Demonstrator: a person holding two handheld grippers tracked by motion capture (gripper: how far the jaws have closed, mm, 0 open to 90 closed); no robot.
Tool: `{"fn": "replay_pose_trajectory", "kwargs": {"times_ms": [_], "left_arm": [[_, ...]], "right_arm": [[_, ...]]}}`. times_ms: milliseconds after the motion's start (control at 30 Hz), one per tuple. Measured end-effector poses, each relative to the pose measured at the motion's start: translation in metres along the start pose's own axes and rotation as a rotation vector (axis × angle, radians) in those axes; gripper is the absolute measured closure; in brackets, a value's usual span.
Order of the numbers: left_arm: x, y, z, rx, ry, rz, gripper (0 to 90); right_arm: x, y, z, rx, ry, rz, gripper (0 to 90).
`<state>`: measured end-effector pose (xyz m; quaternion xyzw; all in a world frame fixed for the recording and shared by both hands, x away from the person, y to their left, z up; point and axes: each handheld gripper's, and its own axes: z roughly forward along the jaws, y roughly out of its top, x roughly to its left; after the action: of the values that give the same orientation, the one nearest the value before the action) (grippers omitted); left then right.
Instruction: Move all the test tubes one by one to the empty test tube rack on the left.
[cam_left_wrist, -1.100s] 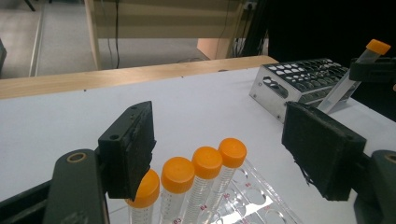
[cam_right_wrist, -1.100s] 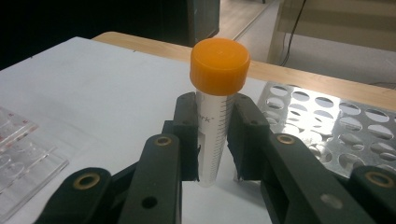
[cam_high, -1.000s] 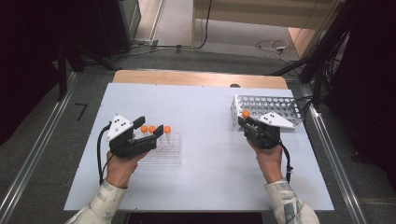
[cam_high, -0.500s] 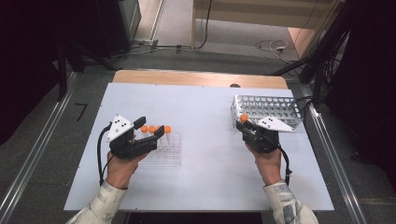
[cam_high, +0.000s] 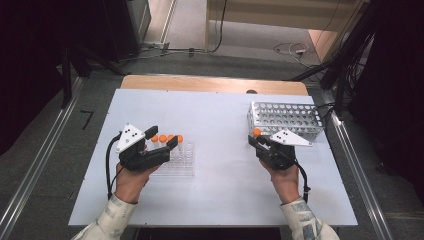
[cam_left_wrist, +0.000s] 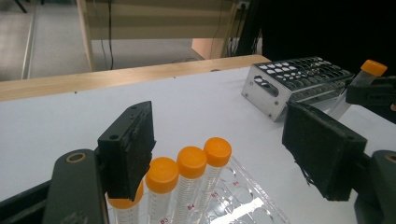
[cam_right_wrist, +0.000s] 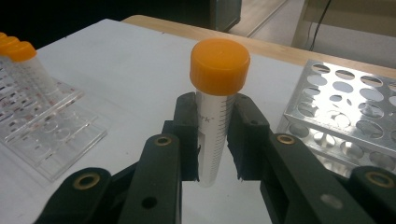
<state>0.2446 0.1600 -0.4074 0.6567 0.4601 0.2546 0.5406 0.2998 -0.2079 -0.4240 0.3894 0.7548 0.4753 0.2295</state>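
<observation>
- White table (cam_high: 215, 120), topped by both racks.
- Metal tube rack (cam_high: 285, 119) at far right, just beyond the right gripper (cam_high: 256, 141).
- Clear plastic rack (cam_high: 177, 162) with orange-capped tubes (cam_left_wrist: 191, 163) (four), beneath left gripper (cam_high: 162, 139), jaws wide apart, holding nothing.
- Right gripper clamped on upright orange-capped tube (cam_right_wrist: 217, 116), above table.

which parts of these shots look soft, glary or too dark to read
High view: surroundings fall into black and the table looks washed out. Left gripper view: glare on the clear rack, and the near pads are soft. Right gripper view: the held tube is sharp, the metal rack slightly blurred.
</observation>
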Motion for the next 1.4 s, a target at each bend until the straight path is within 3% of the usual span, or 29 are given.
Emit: {"fn": "replay_pose_trajectory", "kwargs": {"times_ms": [700, 1400], "left_arm": [[-0.008, 0.001, -0.001, -0.005, -0.02, 0.016, 25.0], [-0.034, -0.005, 0.009, 0.023, -0.084, 0.063, 25.2]], "right_arm": [[0.023, -0.005, -0.004, 0.007, 0.061, -0.042, 71.9], [0.044, -0.007, 0.001, 0.029, 0.113, -0.079, 71.9]]}}
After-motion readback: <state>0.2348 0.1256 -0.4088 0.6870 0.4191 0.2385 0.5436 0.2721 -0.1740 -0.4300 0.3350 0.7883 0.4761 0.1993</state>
